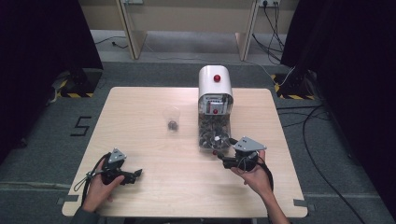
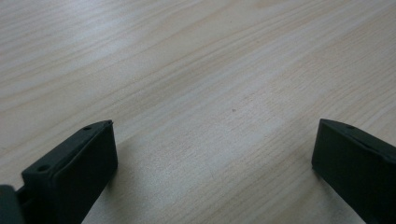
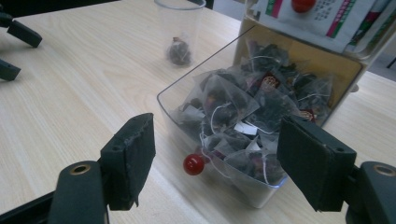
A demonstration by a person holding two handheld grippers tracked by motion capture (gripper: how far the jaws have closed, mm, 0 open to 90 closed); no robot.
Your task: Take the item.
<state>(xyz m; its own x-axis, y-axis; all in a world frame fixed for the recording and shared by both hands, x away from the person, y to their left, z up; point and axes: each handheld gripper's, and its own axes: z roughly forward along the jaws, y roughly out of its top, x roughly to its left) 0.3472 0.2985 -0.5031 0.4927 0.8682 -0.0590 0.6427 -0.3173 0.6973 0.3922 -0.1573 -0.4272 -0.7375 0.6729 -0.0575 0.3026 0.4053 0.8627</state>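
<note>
A white tea-bag dispenser (image 1: 215, 84) with a red button stands at the back of the table. Its clear drawer (image 1: 214, 135) is pulled out toward me, heaped with pyramid tea bags (image 3: 233, 112), and has a red knob (image 3: 193, 164) on its front. To the left of it a clear plastic cup (image 1: 171, 119) holds one tea bag (image 3: 179, 51). My right gripper (image 1: 218, 156) is open just in front of the drawer, its jaws (image 3: 217, 140) framing the knob without touching it. At the front left, my left gripper (image 1: 137, 173) rests low over bare wood, open and holding nothing (image 2: 215, 154).
The wooden table (image 1: 140, 107) has bare room on its left half and along the front edge. Dark curtains hang on both sides, and cables run across the floor at the right. The left gripper's jaws show far off in the right gripper view (image 3: 14, 46).
</note>
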